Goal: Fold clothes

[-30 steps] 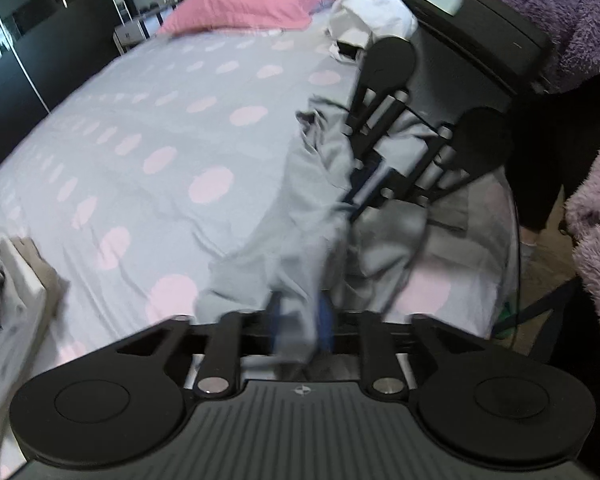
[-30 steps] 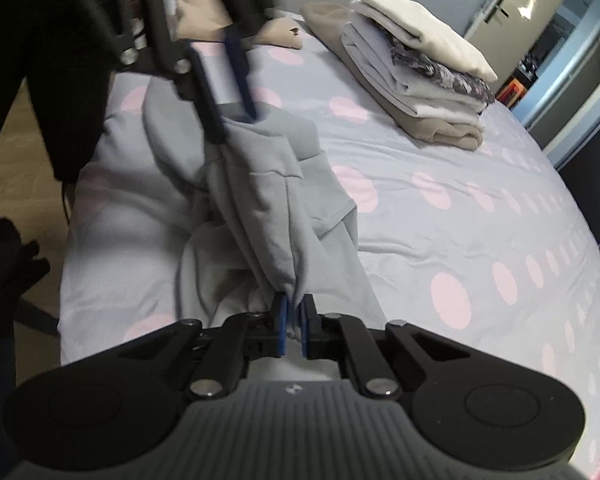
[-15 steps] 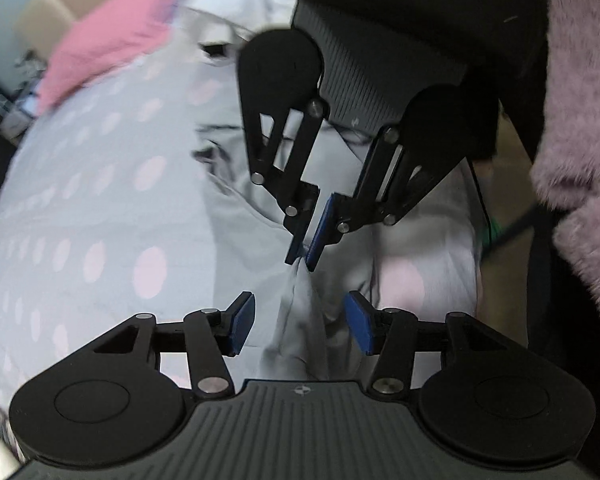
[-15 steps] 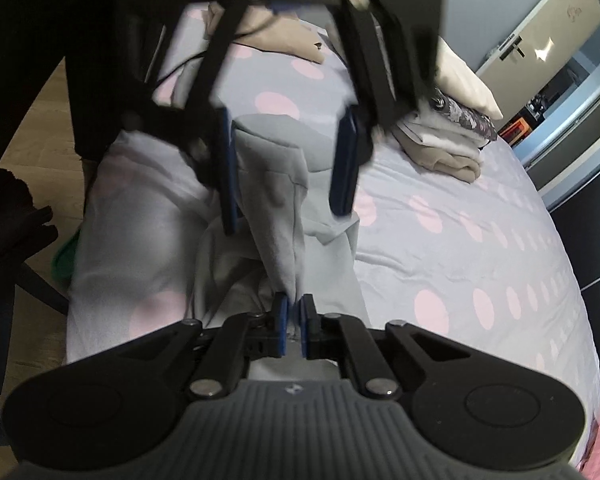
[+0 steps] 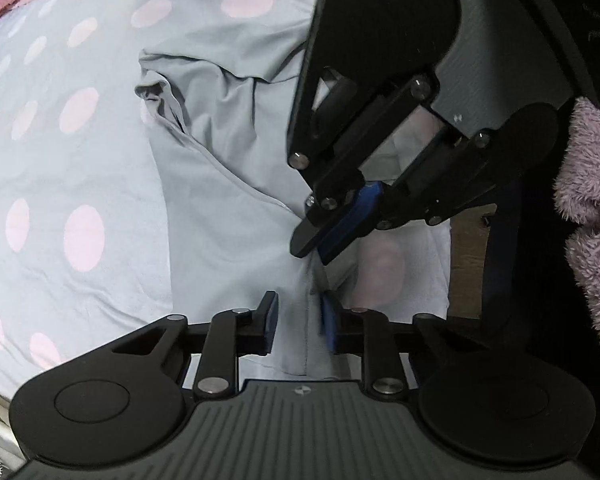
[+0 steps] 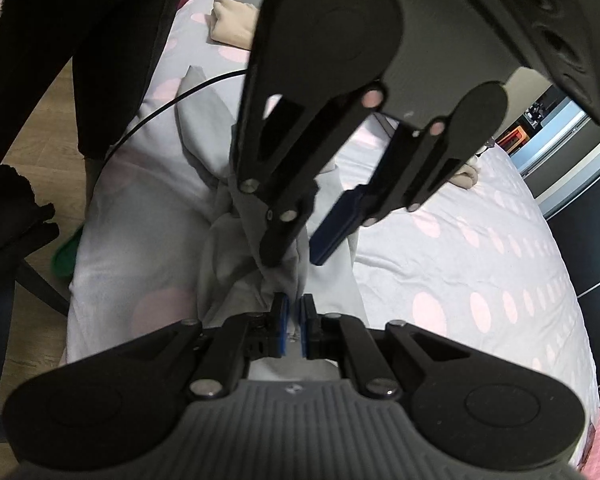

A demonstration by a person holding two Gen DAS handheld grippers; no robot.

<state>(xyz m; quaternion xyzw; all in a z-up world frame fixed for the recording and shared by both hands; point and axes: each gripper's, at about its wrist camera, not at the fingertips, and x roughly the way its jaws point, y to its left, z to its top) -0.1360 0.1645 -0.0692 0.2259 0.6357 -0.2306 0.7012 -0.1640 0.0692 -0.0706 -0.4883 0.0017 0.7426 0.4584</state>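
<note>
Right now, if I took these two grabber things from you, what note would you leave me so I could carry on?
Right gripper: shut on a bunched fold of the grey garment.
Left gripper: pointing down just beside the right one, jaws have just been closing around the same fold; they look not yet pressed on it.
Grey garment: crumpled along the edge of the spotted bed, not laid flat.
Done: other clothes lie folded at the far end.
Left: finish the left grip, spread the garment flat, then fold it.
</note>
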